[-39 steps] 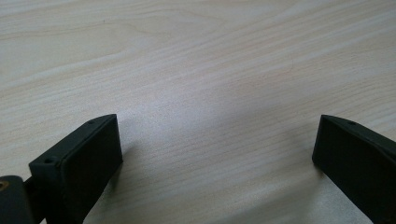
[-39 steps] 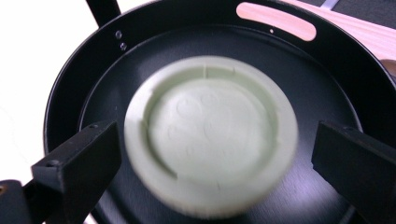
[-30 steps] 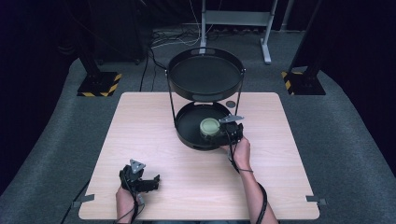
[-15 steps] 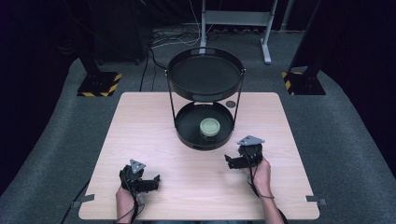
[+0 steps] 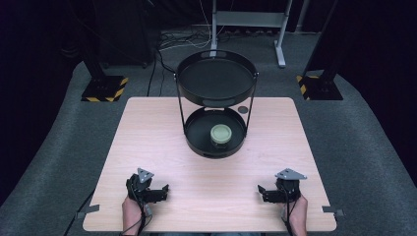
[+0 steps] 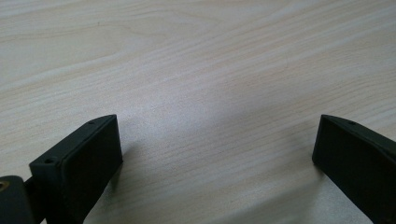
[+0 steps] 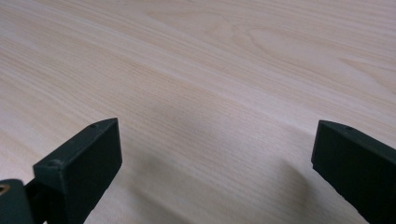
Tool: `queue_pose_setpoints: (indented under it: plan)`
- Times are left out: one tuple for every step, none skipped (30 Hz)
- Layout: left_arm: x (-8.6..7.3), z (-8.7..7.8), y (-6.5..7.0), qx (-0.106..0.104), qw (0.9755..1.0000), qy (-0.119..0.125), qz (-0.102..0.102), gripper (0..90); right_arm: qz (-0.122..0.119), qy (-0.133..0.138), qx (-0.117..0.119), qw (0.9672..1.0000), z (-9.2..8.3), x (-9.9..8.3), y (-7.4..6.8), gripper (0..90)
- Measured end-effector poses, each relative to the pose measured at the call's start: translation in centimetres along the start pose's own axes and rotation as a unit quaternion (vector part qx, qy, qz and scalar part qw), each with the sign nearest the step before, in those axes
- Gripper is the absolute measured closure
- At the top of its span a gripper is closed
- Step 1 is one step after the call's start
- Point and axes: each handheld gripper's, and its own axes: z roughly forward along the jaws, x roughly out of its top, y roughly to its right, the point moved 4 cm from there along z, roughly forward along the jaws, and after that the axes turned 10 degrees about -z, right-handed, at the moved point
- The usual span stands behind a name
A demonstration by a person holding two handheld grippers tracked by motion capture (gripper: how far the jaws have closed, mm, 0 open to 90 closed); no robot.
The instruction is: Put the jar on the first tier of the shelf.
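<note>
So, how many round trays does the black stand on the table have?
2. The upper tray sits at the top of the stand and holds nothing. The lower tray rests on the table, with a small green-lidded jar in it.

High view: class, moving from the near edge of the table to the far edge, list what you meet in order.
The two grippers, left gripper and right gripper, level → jar in the lower tray → upper tray.
</note>
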Motion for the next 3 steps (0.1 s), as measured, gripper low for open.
queue_pose_setpoints:
  plan:
    - [0.00, 0.00, 0.00, 0.000, 1.0000, 0.000, 0.000, 1.0, 0.002, 0.003, 0.001, 1.0000, -0.17, -0.14, 0.05, 0.9]
    - [0.00, 0.00, 0.00, 0.000, 1.0000, 0.000, 0.000, 1.0, 0.002, 0.003, 0.003, 1.0000, -0.30, -0.25, 0.08, 0.6]
    - [0.00, 0.00, 0.00, 0.000, 1.0000, 0.000, 0.000, 1.1, -0.001, 0.004, 0.005, 1.0000, -0.38, -0.33, 0.14, 0.6]
